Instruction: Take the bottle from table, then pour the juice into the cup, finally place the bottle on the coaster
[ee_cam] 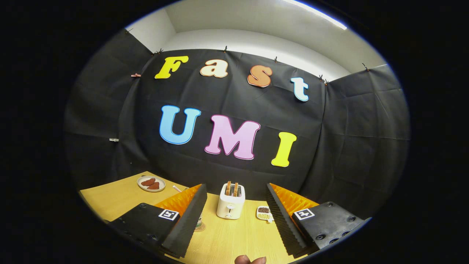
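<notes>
Hovering above the wooden table (234,234) with the gripper (234,216) spread wide and gripping nothing. Standing just ahead, between the fingers near the table's far edge: a white toaster (230,206) holding two slices of toast (232,188). Lying just beside the toaster: a small dish of grains (263,212). Resting toward the far left corner: a plate (151,183) of brown food. Peeking out beside the left finger: a coaster (200,226). Bottle position: cannot tell.
</notes>
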`<state>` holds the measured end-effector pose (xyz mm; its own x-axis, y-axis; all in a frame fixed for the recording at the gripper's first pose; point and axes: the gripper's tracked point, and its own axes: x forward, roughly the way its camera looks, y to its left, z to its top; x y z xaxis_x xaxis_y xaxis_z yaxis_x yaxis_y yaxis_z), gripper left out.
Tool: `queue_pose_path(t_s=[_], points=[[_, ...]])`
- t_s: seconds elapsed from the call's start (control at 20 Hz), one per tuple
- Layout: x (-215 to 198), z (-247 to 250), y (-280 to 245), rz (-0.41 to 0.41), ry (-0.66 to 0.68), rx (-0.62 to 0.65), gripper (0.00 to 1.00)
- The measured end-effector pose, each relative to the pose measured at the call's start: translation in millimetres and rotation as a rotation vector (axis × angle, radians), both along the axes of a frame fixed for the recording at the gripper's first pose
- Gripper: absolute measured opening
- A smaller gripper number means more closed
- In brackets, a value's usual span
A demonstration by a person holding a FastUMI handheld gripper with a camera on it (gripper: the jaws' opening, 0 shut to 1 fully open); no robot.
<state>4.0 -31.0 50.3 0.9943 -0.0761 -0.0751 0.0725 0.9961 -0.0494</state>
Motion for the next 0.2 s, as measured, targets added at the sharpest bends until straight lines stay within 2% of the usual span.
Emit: queue_pose_path(t_s=[0.2], points=[[-2.1, -0.1, 4.0, 0.011, -0.001, -0.004, 0.97]])
